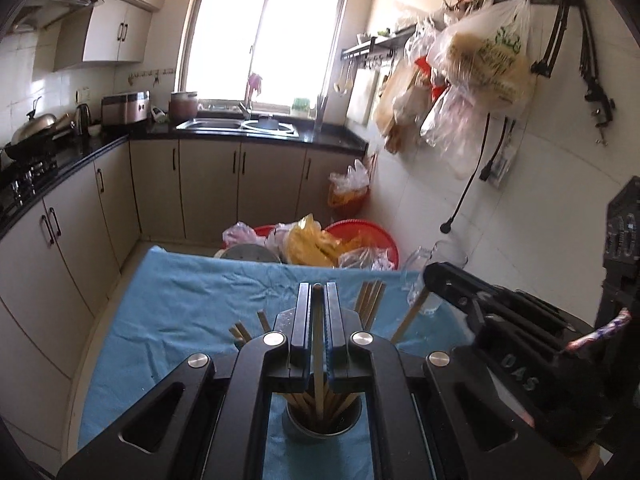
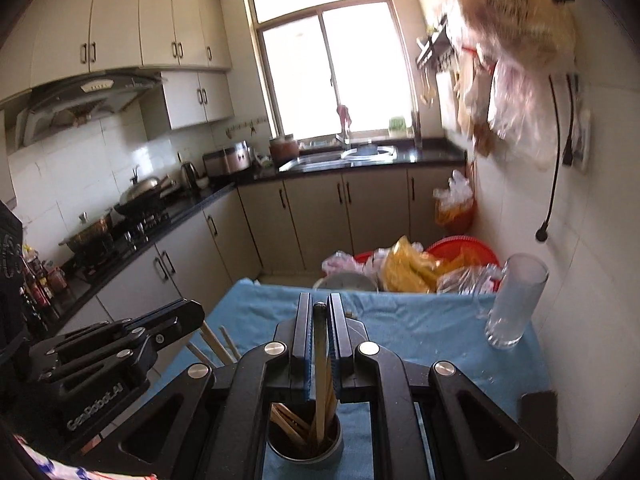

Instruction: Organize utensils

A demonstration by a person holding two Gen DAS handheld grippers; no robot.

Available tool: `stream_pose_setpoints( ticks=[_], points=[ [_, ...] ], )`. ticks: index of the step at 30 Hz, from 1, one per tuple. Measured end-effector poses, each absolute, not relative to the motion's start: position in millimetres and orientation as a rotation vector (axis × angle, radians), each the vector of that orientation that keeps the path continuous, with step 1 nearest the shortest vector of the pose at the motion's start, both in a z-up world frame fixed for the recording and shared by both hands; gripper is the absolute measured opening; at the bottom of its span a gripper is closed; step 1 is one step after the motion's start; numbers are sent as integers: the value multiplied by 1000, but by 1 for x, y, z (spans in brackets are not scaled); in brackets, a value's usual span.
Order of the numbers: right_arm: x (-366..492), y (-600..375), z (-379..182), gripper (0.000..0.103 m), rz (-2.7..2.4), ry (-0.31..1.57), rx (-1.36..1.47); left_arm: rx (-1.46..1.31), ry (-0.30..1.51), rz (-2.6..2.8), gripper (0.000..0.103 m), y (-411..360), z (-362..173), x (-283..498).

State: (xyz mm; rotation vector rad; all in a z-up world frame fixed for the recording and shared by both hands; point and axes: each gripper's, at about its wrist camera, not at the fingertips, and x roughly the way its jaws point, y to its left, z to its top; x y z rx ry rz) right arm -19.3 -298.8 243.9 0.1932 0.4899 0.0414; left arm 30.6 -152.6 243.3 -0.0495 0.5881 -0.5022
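Observation:
In the left wrist view my left gripper (image 1: 318,289) is shut on a wooden chopstick (image 1: 319,344) whose lower end stands in a steel cup (image 1: 325,424) with several other chopsticks. My right gripper (image 1: 434,277) shows at the right, holding a slanted chopstick (image 1: 412,314). In the right wrist view my right gripper (image 2: 320,299) is shut on a dark-tipped chopstick (image 2: 321,360) that reaches down into the steel cup (image 2: 305,446). My left gripper (image 2: 192,314) is at the left, above more chopsticks (image 2: 214,342). The cup stands on a blue cloth (image 2: 404,328).
A tall glass mug (image 2: 516,304) stands on the cloth's right side, near the tiled wall. Red basins (image 1: 366,232) with plastic bags sit on the floor past the table's far edge. Cabinets and a dark counter (image 1: 80,156) line the left. Plastic bags (image 1: 480,60) hang on the right wall.

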Motion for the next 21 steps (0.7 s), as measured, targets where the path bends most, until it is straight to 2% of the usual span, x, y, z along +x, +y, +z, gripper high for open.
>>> stream_pose_setpoints(
  ticks=[5, 8, 10, 13, 15, 16, 17, 21],
  points=[
    [2, -297, 232, 8, 59, 527, 200, -62, 578, -509, 7, -143, 245, 26],
    [16, -294, 226, 8, 67, 548, 201, -87, 578, -507, 15, -130, 249, 17],
    [24, -293, 223, 8, 78, 560, 200, -119, 581, -507, 27, -119, 250, 11],
    [33, -290, 218, 8, 102, 572, 203, -150, 570, -512, 30, -102, 251, -4],
    [36, -289, 217, 15, 132, 578, 226, -153, 562, -508, 35, -93, 251, -15],
    [36, -290, 216, 26, 144, 574, 245, -156, 556, -505, 37, -89, 250, -21],
    [35, -290, 217, 33, 151, 568, 255, -157, 549, -502, 39, -85, 250, -26],
    [25, -288, 223, 33, 161, 547, 258, -140, 531, -476, 45, -72, 244, -46]
  ],
)
